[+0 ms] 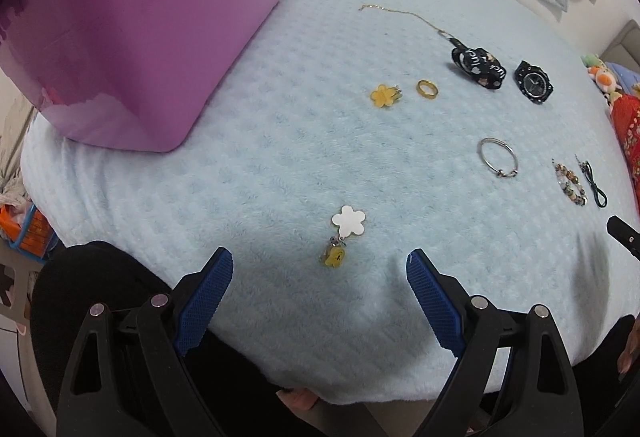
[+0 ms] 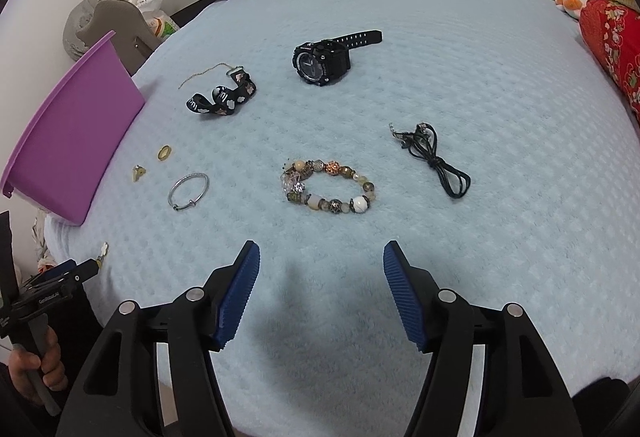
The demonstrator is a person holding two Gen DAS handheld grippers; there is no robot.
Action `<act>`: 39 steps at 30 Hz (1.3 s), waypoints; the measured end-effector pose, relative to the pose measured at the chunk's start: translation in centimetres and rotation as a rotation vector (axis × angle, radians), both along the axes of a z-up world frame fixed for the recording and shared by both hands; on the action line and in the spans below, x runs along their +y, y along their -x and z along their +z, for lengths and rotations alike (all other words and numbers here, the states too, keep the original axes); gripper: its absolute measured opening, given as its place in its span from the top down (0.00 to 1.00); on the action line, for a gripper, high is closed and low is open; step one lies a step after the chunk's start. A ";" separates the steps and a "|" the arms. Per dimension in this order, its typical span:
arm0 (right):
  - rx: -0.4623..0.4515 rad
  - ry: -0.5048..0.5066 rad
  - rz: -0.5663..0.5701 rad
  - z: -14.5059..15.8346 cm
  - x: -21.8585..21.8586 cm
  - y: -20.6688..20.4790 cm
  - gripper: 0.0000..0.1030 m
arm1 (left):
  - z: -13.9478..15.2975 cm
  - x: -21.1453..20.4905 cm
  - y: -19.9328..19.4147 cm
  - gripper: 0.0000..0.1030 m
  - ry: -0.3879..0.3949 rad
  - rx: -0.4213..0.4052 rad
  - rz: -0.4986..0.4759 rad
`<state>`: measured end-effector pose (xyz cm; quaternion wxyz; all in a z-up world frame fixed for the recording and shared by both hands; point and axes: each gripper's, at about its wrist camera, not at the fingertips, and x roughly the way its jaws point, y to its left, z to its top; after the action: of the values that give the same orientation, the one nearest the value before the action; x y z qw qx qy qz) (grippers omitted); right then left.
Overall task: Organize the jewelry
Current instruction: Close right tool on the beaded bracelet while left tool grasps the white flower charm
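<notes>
Both tongs hang released over the pale blue blanket point(image 2: 440, 37) on the bed, nothing between their blue pads. Just ahead of the left tongs point(image 1: 320, 273), almost centred in their gap, lies the white flower charm point(image 1: 349, 221) with a small yellow pendant point(image 1: 333, 256) nearest the tips. Ahead of the right tongs point(image 2: 322, 265), a little further out, lies the beaded bracelet point(image 2: 328, 187); the black cord point(image 2: 436, 157) is off to their right, the silver bangle point(image 2: 189, 191) to their left, the black watch point(image 2: 322, 61) well beyond. Far left stands the purple bin point(image 2: 72, 133). I judge the charm light, thin and flat in the soft pile, best pinched across its edges; the bracelet looks limp and lumpy, so grip across one side of the beads
</notes>
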<state>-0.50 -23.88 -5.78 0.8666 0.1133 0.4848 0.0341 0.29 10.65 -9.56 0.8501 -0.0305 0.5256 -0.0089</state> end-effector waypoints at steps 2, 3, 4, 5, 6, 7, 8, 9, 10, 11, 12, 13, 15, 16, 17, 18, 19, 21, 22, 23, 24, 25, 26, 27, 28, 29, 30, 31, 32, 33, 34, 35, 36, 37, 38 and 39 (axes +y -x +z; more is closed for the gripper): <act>-0.001 0.009 0.005 -0.1 0.2 -0.4 0.40 | -0.4 -0.2 -0.3 0.16 -0.006 0.006 -0.001; -0.001 0.014 0.008 -0.2 0.3 -0.6 0.40 | -0.5 -0.3 -0.5 0.16 -0.009 0.008 -0.003; -0.001 0.018 0.011 -0.3 0.4 -0.9 0.40 | -0.6 -0.5 -0.7 0.16 -0.009 0.012 -0.008; 0.001 0.023 0.013 -0.4 0.4 -1.2 0.40 | -0.7 -0.6 -0.8 0.16 -0.013 0.010 -0.010; 0.003 0.028 0.015 -0.6 0.5 -1.5 0.40 | -0.8 -0.8 -0.9 0.16 -0.017 0.009 -0.013; 0.004 0.034 0.018 -0.7 0.5 -1.7 0.40 | -0.9 -0.9 -1.0 0.16 -0.021 0.009 -0.015; 0.006 0.039 0.021 -0.9 0.6 -2.0 0.40 | -0.9 -1.0 -1.1 0.16 -0.025 0.010 -0.017; 0.008 0.043 0.023 -1.0 0.6 -2.2 0.40 | -0.9 -1.1 -1.2 0.16 -0.026 0.010 -0.021; 0.010 0.056 0.026 -1.2 0.7 -2.4 0.40 | -1.0 -1.3 -1.4 0.16 -0.028 0.009 -0.025; 0.011 0.071 0.030 -1.4 0.8 -2.6 0.40 | -1.1 -1.4 -1.4 0.16 -0.030 0.009 -0.027; 0.012 0.085 0.034 -1.5 0.8 -2.9 0.40 | -1.1 -1.4 -1.4 0.16 -0.031 0.009 -0.029; 0.014 0.099 0.040 -1.7 0.9 -3.1 0.40 | -1.2 -1.4 -1.6 0.16 -0.030 0.009 -0.030; 0.022 0.113 0.050 -2.2 1.1 -3.7 0.40 | -1.4 -1.3 -1.7 0.16 -0.026 0.013 -0.026; 0.025 0.116 0.055 -2.4 1.2 -3.9 0.40 | -1.4 -1.3 -1.8 0.16 -0.025 0.015 -0.024; 0.028 0.121 0.059 -2.6 1.2 -4.1 0.40 | -1.6 -1.4 -1.9 0.16 -0.025 0.016 -0.022; 0.030 0.125 0.063 -2.7 1.3 -4.3 0.39 | -1.6 -1.4 -1.9 0.16 -0.026 0.017 -0.021; 0.032 0.132 0.072 -2.9 1.4 -4.6 0.37 | -1.7 -1.4 -1.9 0.16 -0.027 0.016 -0.022; 0.032 0.141 0.079 -3.1 1.6 -5.0 0.37 | -1.7 -1.5 -2.0 0.16 -0.030 0.014 -0.023; 0.035 0.148 0.084 -3.3 1.6 -5.3 0.37 | -1.7 -1.5 -2.0 0.16 -0.030 0.014 -0.024; 0.038 0.154 0.086 -3.4 1.6 -5.6 0.37 | -1.8 -1.5 -2.0 0.16 -0.030 0.015 -0.024; 0.038 0.158 0.087 -3.5 1.6 -5.8 0.37 | -1.8 -1.5 -2.0 0.16 -0.030 0.015 -0.023; 0.040 0.159 0.088 -3.7 1.6 -6.1 0.37 | -1.8 -1.6 -2.0 0.16 -0.029 0.016 -0.022; 0.041 0.159 0.089 -3.8 1.6 -6.3 0.37 | -1.8 -1.5 -2.1 0.15 -0.027 0.017 -0.021; 0.042 0.161 0.091 -3.9 1.6 -6.5 0.37 | -1.9 -1.5 -2.0 0.15 -0.026 0.018 -0.020; 0.042 0.166 0.095 -4.1 1.7 -6.7 0.37 | -2.0 -1.5 -2.1 0.15 -0.025 0.020 -0.018; 0.042 0.170 0.098 -4.2 1.8 -6.9 0.37 | -2.1 -1.5 -2.2 0.14 -0.024 0.020 -0.017; 0.040 0.174 0.101 -4.3 1.8 -7.0 0.36 | -2.1 -1.6 -2.3 0.14 -0.023 0.020 -0.017; 0.037 0.178 0.103 -4.4 1.9 -7.1 0.35 | -2.2 -1.6 -2.3 0.13 -0.024 0.019 -0.015; 0.034 0.180 0.106 -4.5 2.0 -7.1 0.35 | -2.3 -1.7 -2.4 0.12 -0.026 0.018 -0.015; 0.030 0.182 0.109 -4.6 2.0 -7.2 0.34 | -2.3 -1.7 -2.5 0.12 -0.029 0.018 -0.015; 0.027 0.184 0.112 -4.7 2.1 -7.2 0.33 | -2.4 -1.8 -2.5 0.11 -0.032 0.017 -0.014; 0.024 0.184 0.113 -4.7 2.1 -7.3 0.33 | -2.5 -1.9 -2.7 0.11 -0.032 0.017 -0.013; 0.021 0.184 0.115 -4.8 2.1 -7.3 0.32 | -2.5 -1.9 -2.8 0.10 -0.030 0.017 -0.012; 0.018 0.183 0.116 -4.9 2.1 -7.4 0.32 | -2.6 -1.9 -2.8 0.09 -0.028 0.016 -0.009; 0.014 0.184 0.117 -5.0 2.1 -7.5 0.31 | -2.6 -2.0 -2.9 0.09 -0.028 0.016 -0.007; 0.010 0.186 0.118 -5.0 2.2 -7.5 0.31 | -2.7 -2.0 -2.9 0.08 -0.028 0.015 -0.005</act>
<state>6.95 -21.69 -10.81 0.8675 0.0038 0.4959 0.0394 3.19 8.68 -12.25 0.8465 -0.0173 0.5321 -0.0035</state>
